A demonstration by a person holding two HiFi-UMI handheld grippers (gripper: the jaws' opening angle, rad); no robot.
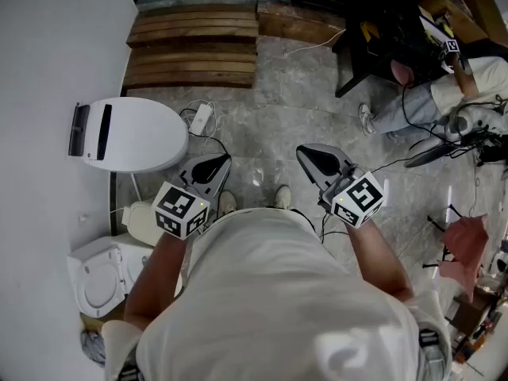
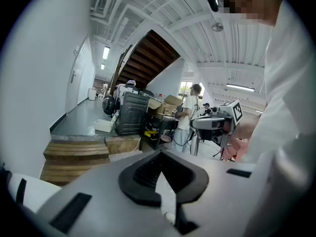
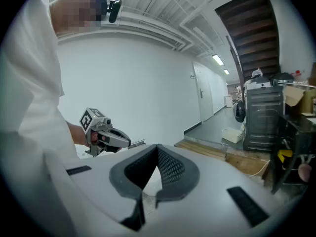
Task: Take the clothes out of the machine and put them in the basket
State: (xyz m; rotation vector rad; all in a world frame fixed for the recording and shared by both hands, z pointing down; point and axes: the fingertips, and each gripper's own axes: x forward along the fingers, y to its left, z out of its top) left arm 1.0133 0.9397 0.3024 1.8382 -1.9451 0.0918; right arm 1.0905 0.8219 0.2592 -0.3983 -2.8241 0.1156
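Both forearms reach forward side by side, tilted slightly down over the grey marbled floor [image 1: 270, 125]. The left claw [image 1: 210, 165] and right claw [image 1: 317, 159], grey shells with ribbed black pads, are each closed together on nothing. The small white plastic machine with a round lid [image 1: 99, 280] stands at lower left against the wall.

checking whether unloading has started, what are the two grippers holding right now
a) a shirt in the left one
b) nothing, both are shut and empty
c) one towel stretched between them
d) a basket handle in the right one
b: the left gripper and right gripper hang over the floor, apart from the white machine, and each gripper view shows the jaws closed tip to tip with nothing between them.
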